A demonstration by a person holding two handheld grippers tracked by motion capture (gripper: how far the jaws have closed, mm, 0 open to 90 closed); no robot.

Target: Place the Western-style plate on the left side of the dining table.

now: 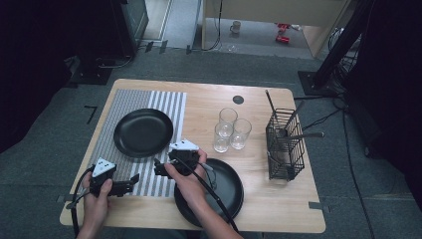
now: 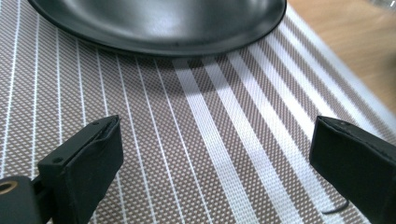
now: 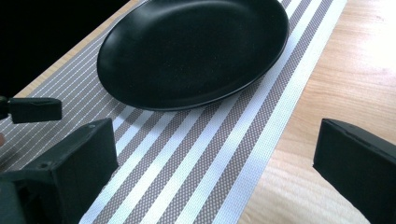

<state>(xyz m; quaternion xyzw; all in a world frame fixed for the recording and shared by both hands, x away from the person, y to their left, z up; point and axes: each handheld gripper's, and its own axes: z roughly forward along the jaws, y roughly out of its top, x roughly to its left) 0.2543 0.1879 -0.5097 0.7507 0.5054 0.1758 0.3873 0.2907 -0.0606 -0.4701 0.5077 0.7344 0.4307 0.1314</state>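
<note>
Black plate (image 1: 143, 132) sits on the striped mat (image 1: 122, 102) at 12 o'clock from our left tool (image 1: 130, 183) and right tool (image 1: 158, 169), both spread apart and empty, so we judge the grasp not yet begun.

high view: looking forward and down over the whole table (image 1: 278, 199) from above | left gripper view: sitting low and close over the striped placemat (image 2: 196, 154) | right gripper view: looking slightly higher, sharing placemat and black plate (image 3: 196, 51)

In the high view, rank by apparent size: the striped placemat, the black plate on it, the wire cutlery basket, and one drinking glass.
1. Striped placemat, largest.
2. Black plate on the placemat.
3. Wire cutlery basket; narrower than the plate but about as long, so this ranking against the plate is close.
4. Drinking glass, smallest.
</note>
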